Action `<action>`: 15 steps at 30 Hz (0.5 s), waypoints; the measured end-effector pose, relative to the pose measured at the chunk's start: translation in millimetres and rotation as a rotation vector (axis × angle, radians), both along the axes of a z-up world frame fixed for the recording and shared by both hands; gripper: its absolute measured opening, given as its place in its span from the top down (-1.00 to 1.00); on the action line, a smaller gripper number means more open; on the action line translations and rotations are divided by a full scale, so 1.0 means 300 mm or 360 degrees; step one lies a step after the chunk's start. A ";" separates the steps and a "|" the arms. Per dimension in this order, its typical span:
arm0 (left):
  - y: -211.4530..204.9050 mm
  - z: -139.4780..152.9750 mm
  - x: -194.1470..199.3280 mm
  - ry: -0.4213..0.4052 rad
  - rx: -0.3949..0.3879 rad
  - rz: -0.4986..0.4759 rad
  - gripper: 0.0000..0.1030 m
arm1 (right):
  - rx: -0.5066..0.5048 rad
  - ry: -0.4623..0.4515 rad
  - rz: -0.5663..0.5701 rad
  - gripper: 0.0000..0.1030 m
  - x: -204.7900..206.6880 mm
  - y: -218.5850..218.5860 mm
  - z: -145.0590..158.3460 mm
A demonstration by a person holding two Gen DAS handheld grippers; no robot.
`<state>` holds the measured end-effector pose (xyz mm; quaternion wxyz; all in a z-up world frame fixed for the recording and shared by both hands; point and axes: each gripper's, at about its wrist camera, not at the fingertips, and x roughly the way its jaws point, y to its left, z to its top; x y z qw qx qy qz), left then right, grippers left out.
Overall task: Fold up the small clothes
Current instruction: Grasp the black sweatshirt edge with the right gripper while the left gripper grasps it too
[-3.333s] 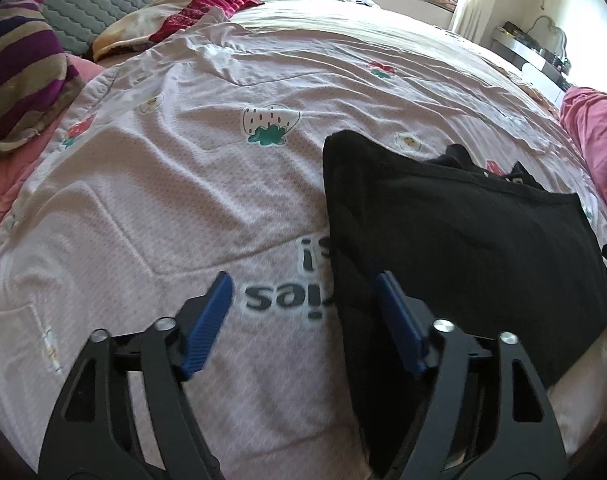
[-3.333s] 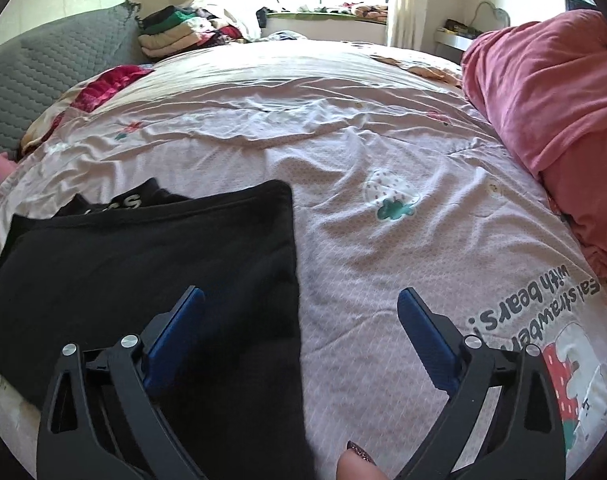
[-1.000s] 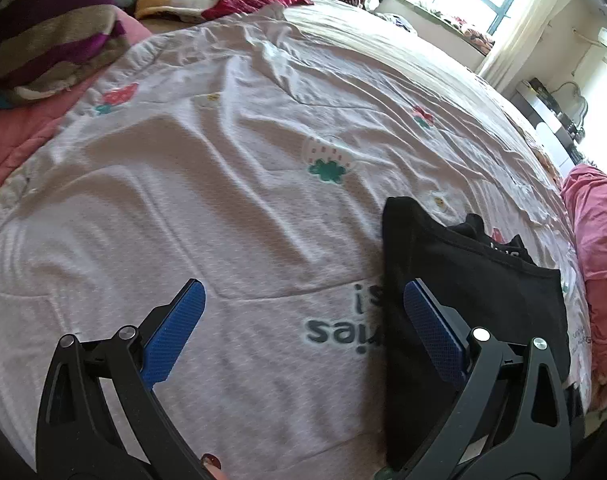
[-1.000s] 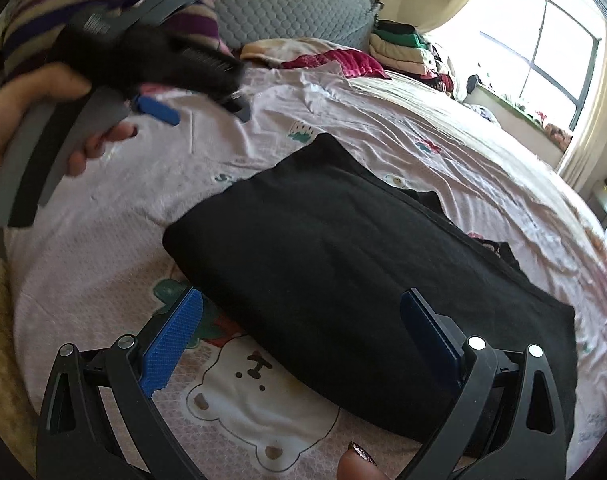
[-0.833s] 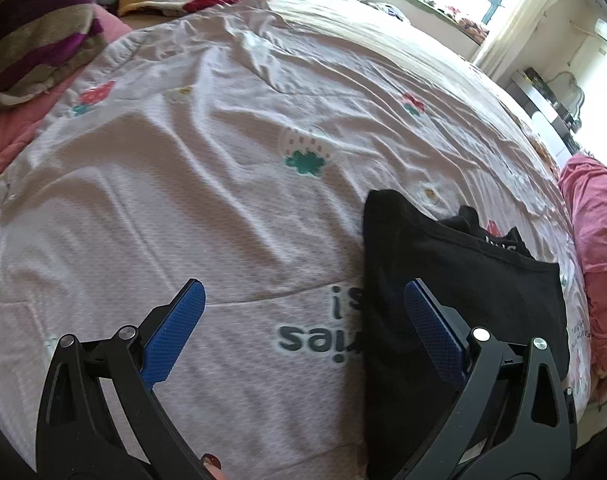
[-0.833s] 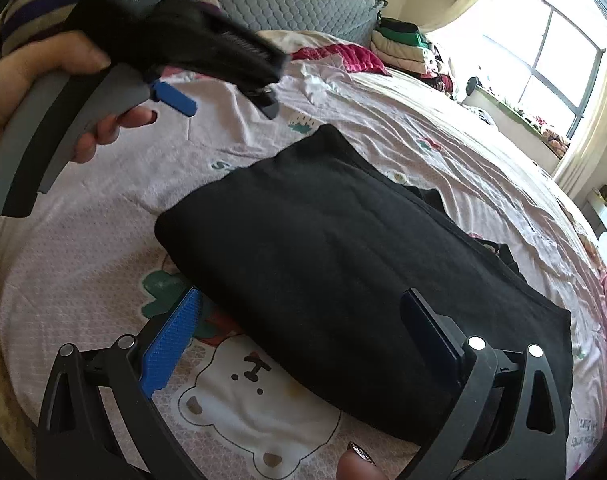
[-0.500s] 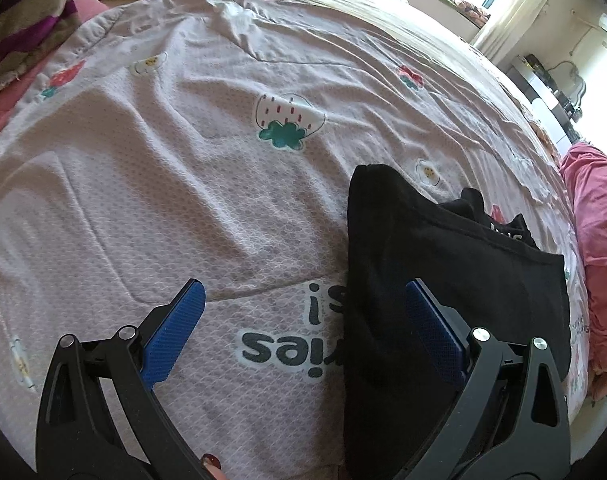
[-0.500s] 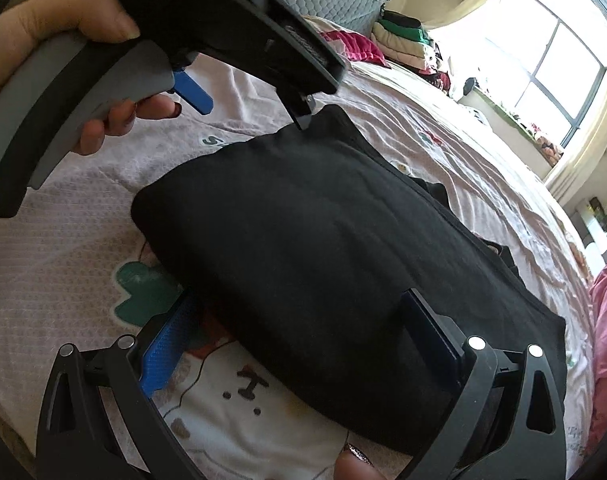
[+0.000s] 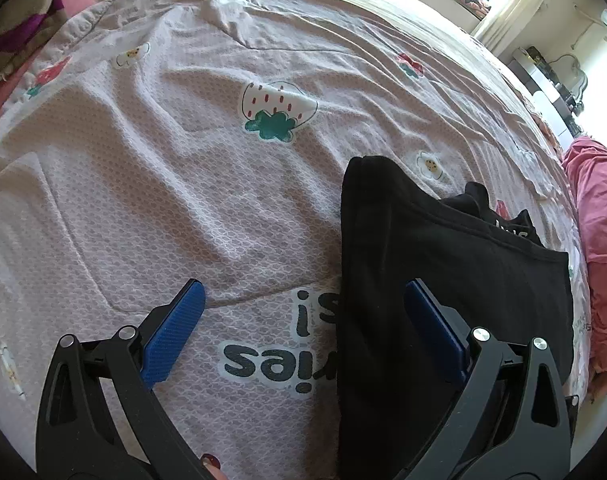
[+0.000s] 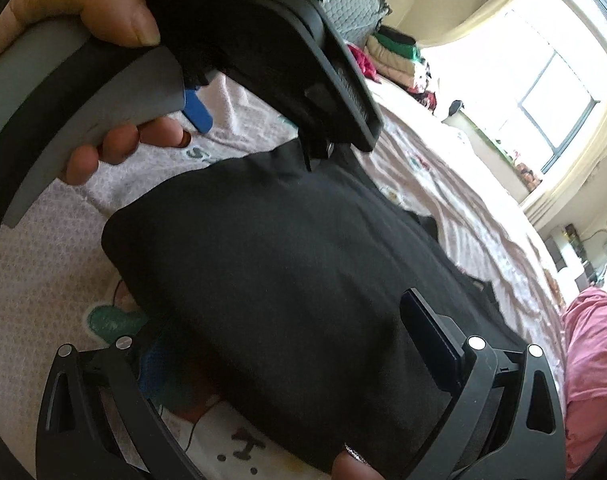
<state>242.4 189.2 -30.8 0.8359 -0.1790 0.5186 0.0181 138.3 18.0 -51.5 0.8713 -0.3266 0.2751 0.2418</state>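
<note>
A folded black garment [image 9: 443, 280] lies on the pink strawberry-print bedspread [image 9: 163, 160]. My left gripper [image 9: 303, 328] is open, its right finger over the garment's left edge, its left finger over bare bedspread. In the right wrist view the garment [image 10: 303, 260] fills the middle. My right gripper [image 10: 291, 340] is open and straddles its near edge, the left finger low beside the fold, the right finger above the cloth. The left gripper's body and the hand holding it [image 10: 103, 80] loom at the upper left over the garment's far corner.
A pink blanket [image 9: 599, 240] is heaped on the right. A striped purple pillow [image 9: 7, 20] lies at the far left. Folded clothes [image 10: 395, 56] are stacked by the grey headboard. A window [image 10: 551, 96] and a shelf stand beyond the bed.
Both grippers have moved closer to the black garment. The left one now has its right finger over the garment's edge; the right one has dropped onto the near edge.
</note>
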 end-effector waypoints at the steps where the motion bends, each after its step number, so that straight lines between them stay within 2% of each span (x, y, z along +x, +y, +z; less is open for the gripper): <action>1: 0.000 -0.001 0.001 0.0002 -0.0006 0.0000 -0.81 | 0.0030 -0.0002 0.0022 -0.42 -0.006 -0.009 0.010; 2: -0.001 0.000 0.002 0.0002 -0.0012 -0.0002 -0.81 | 0.0048 -0.0004 0.0034 -0.14 -0.012 -0.016 0.017; 3: -0.002 0.001 0.002 -0.0002 -0.0026 -0.0006 -0.81 | 0.0066 -0.0026 0.0039 -0.05 -0.020 -0.027 0.025; 5: -0.005 0.004 0.001 -0.0007 -0.0049 -0.0010 -0.81 | 0.0097 -0.0045 0.0050 0.60 -0.027 -0.047 0.040; 8: -0.014 0.005 0.001 -0.0008 -0.0085 -0.0020 -0.81 | 0.0176 -0.0061 0.0039 0.74 -0.028 -0.088 0.068; 15: -0.062 0.019 -0.001 -0.0062 -0.0209 -0.0060 -0.81 | 0.0303 -0.0090 0.0042 0.76 -0.037 -0.165 0.114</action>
